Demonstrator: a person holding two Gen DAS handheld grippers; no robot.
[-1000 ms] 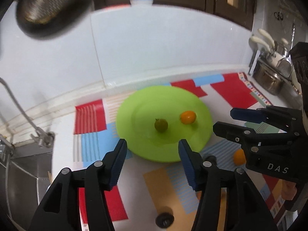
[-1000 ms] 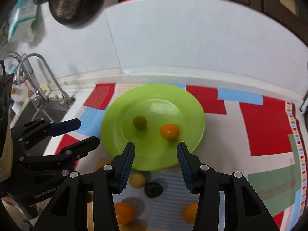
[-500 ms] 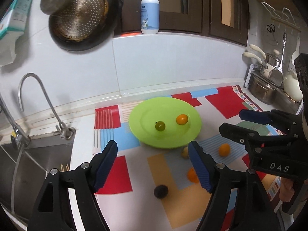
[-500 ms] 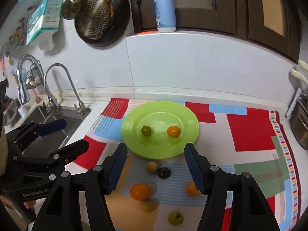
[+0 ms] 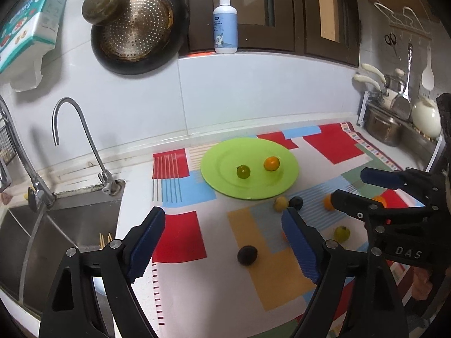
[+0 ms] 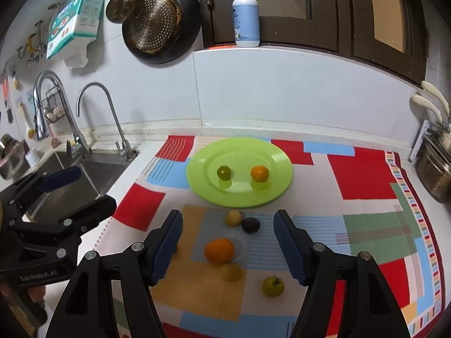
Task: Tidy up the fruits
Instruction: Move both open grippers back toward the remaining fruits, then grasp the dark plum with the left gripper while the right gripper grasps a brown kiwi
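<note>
My right gripper (image 6: 227,242) hung wide and empty; the big orange (image 6: 219,250) lay between its fingers, just short of the green plate (image 6: 279,152). My left gripper (image 5: 222,242), also wide, hung farther off.

The left wrist camera looks forward between its own wide-set jaws from above the desk's near edge, beside the sink (image 5: 56,225); the right wrist camera looks the same way from further right (each catches the other gripper at its frame edge); both face the tiled back wall from well back, sharing the green plate (image 5: 220,180) (image 6: 203,188), patterned mat (image 5: 180,239) (image 6: 363,177) and tap (image 5: 84,135) (image 6: 112,112).
</note>
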